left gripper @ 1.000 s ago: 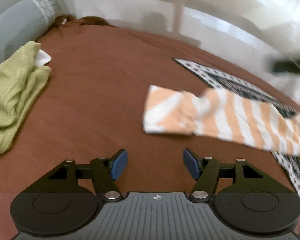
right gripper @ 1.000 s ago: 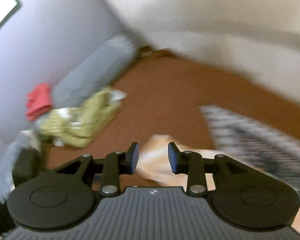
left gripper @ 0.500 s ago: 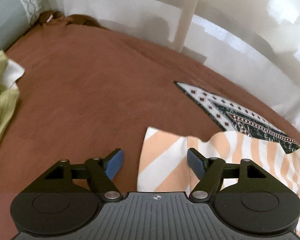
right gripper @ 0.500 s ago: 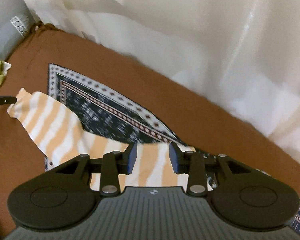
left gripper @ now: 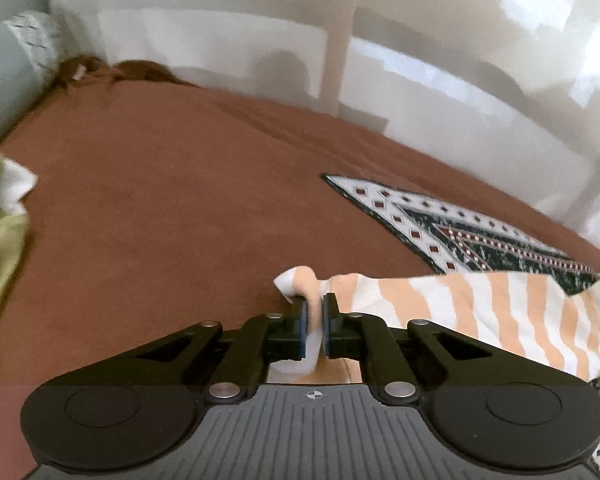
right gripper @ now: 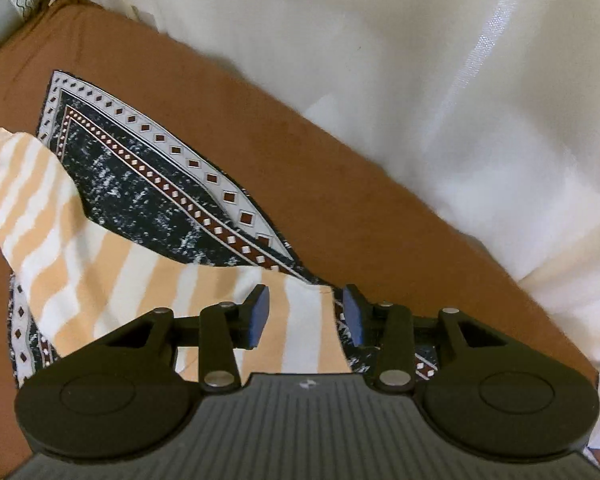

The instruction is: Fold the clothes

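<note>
An orange-and-white striped garment [left gripper: 480, 312] lies on the brown bedspread [left gripper: 172, 216], partly over a dark patterned cloth [left gripper: 460, 236]. My left gripper [left gripper: 315, 320] is shut on the garment's left corner, which bunches between the blue pads. In the right wrist view the same striped garment [right gripper: 100, 264] stretches left across the patterned cloth [right gripper: 148, 176]. My right gripper [right gripper: 305, 312] is open, its fingers on either side of the garment's right end.
A green knit garment [left gripper: 0, 232] with a white piece lies at the left edge of the bed. A grey bolster [left gripper: 8, 68] lies at the far left. White curtains [right gripper: 420, 80] hang along the bed's far side.
My left gripper has closed on the striped garment's corner. My right gripper has come lower and closer over the garment's other end, and its fingers have opened wider.
</note>
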The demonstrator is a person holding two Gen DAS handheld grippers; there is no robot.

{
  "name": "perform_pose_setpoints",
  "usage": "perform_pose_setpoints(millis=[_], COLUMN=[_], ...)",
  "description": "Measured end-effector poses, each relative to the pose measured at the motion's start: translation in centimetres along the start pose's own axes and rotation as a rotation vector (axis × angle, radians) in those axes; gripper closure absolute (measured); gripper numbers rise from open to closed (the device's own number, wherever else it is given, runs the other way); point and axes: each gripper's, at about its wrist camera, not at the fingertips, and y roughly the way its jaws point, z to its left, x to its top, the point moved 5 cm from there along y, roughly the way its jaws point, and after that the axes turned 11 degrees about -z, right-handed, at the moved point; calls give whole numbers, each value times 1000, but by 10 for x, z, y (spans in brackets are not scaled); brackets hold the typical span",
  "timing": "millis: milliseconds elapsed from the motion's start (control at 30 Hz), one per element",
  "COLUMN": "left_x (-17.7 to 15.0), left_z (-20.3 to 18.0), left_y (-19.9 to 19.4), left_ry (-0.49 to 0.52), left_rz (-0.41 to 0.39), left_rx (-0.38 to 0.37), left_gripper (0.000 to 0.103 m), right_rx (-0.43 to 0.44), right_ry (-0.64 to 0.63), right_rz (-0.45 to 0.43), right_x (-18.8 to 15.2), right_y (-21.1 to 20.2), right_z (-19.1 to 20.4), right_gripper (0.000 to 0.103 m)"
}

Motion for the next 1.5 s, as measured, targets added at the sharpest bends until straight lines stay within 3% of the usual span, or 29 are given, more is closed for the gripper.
perform_pose_setpoints(millis=[133, 300, 333, 400, 533, 733, 767, 833, 900, 1000, 1067, 1133, 1167, 1367, 1500], left_x=[-4, -16, -15, -11, -7, -19, -19, -16, -11, -4, -4, -8, -12, -66, -121], left_z=[6, 11, 11, 11, 13, 14, 15, 19, 25, 22, 7, -13, -26, -114, -173], left_y=[-30, -43, -44, -46, -43, -27, -29, -36, -51, -79, -97, -111, -117, -150, -173], left_ry=[-34, -24, -24, -33, -22, 6, 12, 5, -16, -20, -5, 14, 26, 106, 174], left_rz=[-28, 11, 9, -6, -15, 38, 38, 24, -1, -40, -61, -64, -60, 10, 93], left_rx=[36, 47, 48, 49, 64, 106, 122, 151, 160, 133, 84, 20, -16, -198, -267], left_gripper=[102, 102, 102, 102, 102, 98, 73, 63, 55, 53, 49, 47, 47, 44, 43], right_rx=[9, 35, 47, 76, 51, -41, -57, -82, -102, -90, -83, -89, -94, -112, -122], right_ry=[40, 109, 124, 149, 163, 218, 229, 240, 245, 322, 359, 368, 372, 404, 416], right_rz=[9, 29, 33, 28, -45, -109, -122, -141, -202, -340, -442, -544, -589, -713, -779], right_x=[-2, -6, -7, -7, -3, -8, -9, -10, -8, -11, -21, -38, -48, -130, -184], right_y=[3, 13, 15, 16, 10, 19, 20, 14, -11, -77, -129, -186, -213, -326, -397], right_z=[-8, -14, -14, -14, -16, -19, -19, -20, -21, -22, -17, -6, 1, 27, 41], right_gripper=[58, 59, 66, 93, 93, 92, 91, 76, 68, 68, 65, 52, 51, 51, 51])
